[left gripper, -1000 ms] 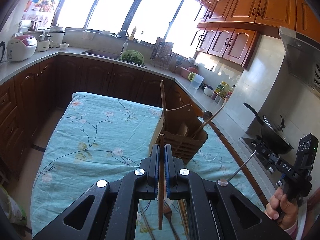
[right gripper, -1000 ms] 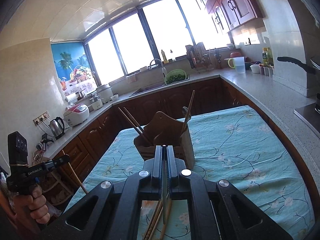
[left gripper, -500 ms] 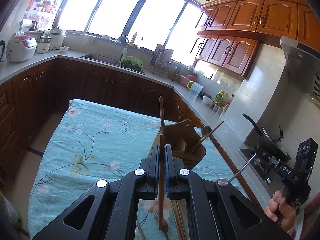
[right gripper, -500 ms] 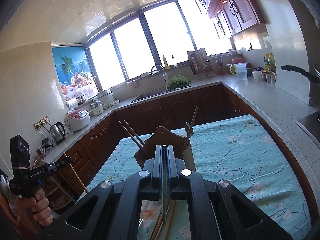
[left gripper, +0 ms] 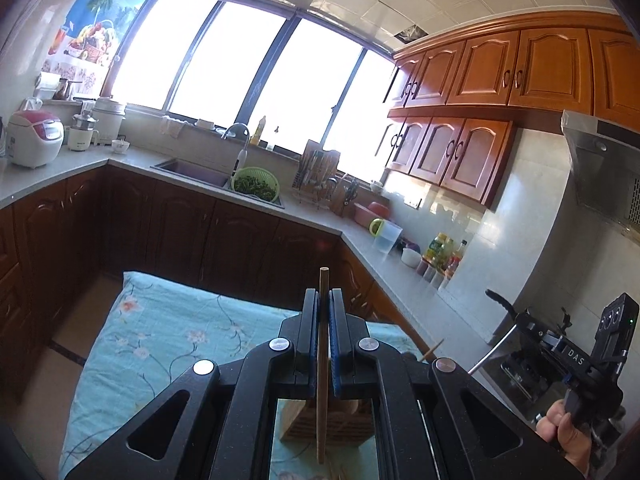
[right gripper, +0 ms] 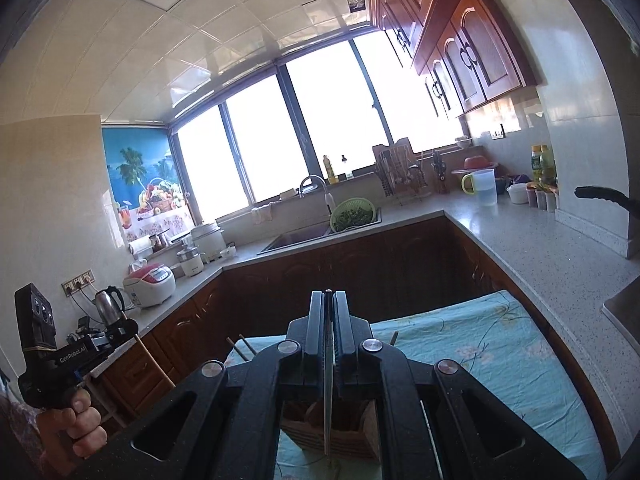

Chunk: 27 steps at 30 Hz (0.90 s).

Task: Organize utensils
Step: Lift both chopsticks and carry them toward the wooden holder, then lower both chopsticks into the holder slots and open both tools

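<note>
Left wrist view: left gripper (left gripper: 323, 300) clamped on a wooden chopstick (left gripper: 321, 380), upright between the pads; wooden utensil holder (left gripper: 328, 420) directly below on the floral cloth (left gripper: 160, 332)

Right wrist view: right gripper (right gripper: 329, 300) clamped on a thin metal utensil (right gripper: 329, 392), hanging above the same holder (right gripper: 332, 436)

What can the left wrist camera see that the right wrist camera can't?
Only the left wrist view shows the silver range hood and the wooden chopstick pinched upright in the left gripper.

Only the right wrist view shows the metal kettle, the wall sockets, and the thin metal utensil pinched in the right gripper.

Both show the wooden utensil holder on the flowery blue tablecloth, the green colander by the sink, and the white-and-red rice cooker.
</note>
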Each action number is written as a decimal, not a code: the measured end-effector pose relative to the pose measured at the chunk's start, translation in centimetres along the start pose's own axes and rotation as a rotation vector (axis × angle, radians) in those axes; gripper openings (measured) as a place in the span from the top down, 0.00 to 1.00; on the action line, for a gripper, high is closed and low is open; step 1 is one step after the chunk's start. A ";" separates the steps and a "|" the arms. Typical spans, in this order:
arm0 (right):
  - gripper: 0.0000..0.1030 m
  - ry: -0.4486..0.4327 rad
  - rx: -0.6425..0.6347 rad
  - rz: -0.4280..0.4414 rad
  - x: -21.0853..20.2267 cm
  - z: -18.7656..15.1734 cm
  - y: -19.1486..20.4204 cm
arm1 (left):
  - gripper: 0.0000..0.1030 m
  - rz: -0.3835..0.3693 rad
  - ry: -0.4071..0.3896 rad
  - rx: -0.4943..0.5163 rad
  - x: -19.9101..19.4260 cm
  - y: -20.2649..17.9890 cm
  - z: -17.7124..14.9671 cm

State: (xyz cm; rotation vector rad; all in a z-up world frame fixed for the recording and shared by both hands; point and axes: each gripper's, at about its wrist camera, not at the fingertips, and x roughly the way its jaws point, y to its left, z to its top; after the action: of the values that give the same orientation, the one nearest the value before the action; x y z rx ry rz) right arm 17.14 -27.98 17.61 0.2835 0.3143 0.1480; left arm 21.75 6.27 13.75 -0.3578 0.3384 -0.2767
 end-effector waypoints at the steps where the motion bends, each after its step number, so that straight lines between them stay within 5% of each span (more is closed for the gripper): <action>1: 0.96 -0.008 0.005 -0.003 0.4 0.4 -0.1 | 0.97 0.003 -0.011 0.003 0.7 -0.2 0.1; 8: 0.96 -0.028 0.011 -0.039 3.6 1.1 -1.3 | 0.97 0.015 -0.051 -0.021 6.8 -0.4 -0.9; 18: 0.96 0.039 0.013 -0.086 7.3 -4.5 -2.4 | 0.97 0.074 0.021 -0.058 14.2 1.2 -7.3; 27: 0.96 0.108 0.049 -0.101 8.8 -7.1 -3.4 | 0.96 0.057 0.065 -0.007 16.9 1.2 -7.9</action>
State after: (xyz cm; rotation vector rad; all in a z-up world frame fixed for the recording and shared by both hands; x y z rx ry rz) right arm 23.47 -27.75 7.60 0.3082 0.4393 0.0561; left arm 34.37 -0.42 1.68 -0.3462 0.4132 -0.2316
